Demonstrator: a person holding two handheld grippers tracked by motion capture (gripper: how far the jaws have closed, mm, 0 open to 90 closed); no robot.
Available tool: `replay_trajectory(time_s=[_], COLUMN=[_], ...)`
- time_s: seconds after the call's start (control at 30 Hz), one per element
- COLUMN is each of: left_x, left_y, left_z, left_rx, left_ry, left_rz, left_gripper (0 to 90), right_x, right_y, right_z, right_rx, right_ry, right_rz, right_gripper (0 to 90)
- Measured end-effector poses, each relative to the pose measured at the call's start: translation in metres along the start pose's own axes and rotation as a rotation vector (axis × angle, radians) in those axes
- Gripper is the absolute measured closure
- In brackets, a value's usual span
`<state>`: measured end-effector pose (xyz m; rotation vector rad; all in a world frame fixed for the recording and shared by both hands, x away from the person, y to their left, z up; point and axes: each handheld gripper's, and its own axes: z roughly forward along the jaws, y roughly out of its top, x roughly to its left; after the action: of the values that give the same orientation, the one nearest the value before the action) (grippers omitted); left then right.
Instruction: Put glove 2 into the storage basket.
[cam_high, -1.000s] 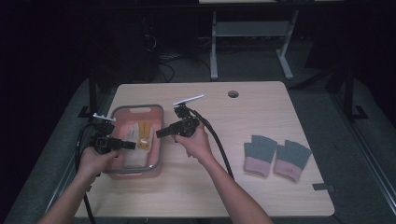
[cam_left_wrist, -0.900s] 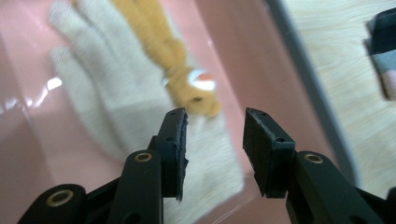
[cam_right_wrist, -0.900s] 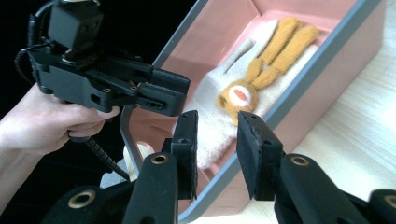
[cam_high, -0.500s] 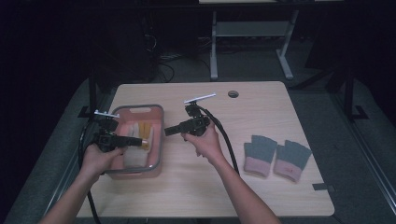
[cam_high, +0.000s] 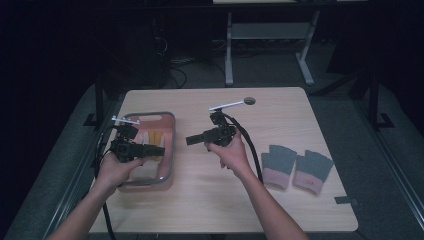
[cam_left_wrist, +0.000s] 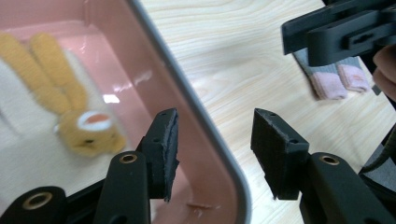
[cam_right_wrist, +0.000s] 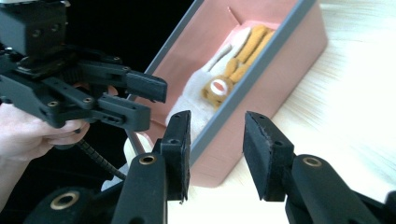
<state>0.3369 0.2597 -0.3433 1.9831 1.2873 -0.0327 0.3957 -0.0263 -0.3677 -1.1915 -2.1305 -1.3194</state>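
Observation:
A pink bin with a grey rim (cam_high: 171, 145) sits at the table's left and holds a yellow-and-white soft item (cam_high: 152, 136). My left gripper (cam_high: 159, 150) hovers over the bin's right side. In the left gripper view its jaws (cam_left_wrist: 215, 126) have just been opening and straddle the rim (cam_left_wrist: 187, 93) without touching it. My right gripper (cam_high: 190, 141) hangs just right of the bin and points at it. Its jaws (cam_right_wrist: 217, 121) have also just been opening, with nothing between them and the bin wall (cam_right_wrist: 261, 60) behind the gap.
A pair of grey mitts with pink cuffs (cam_high: 295, 167) lies flat at the right. A round hole (cam_high: 249, 101) marks the table's far edge. Black cables trail from both grippers toward the near edge. Bare wood lies between the bin and the mitts.
Both pairs of jaws stand wider than before. The right gripper has drawn back to the right, away from the bin. The left gripper has shifted slightly right and risen over the bin.

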Motion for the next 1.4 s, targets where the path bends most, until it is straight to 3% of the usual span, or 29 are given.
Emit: replay_trajectory(time_s=[1.4], left_x=[-0.079], left_y=[0.018], left_z=[0.057], left_rx=[0.019], left_ry=[-0.105], left_rz=[0.136], left_gripper=[30.1], right_x=[-0.041], right_y=[-0.041], right_z=[-0.091], right_rx=[-0.080], right_ry=[-0.121], right_rz=[0.070], right_gripper=[51.3])
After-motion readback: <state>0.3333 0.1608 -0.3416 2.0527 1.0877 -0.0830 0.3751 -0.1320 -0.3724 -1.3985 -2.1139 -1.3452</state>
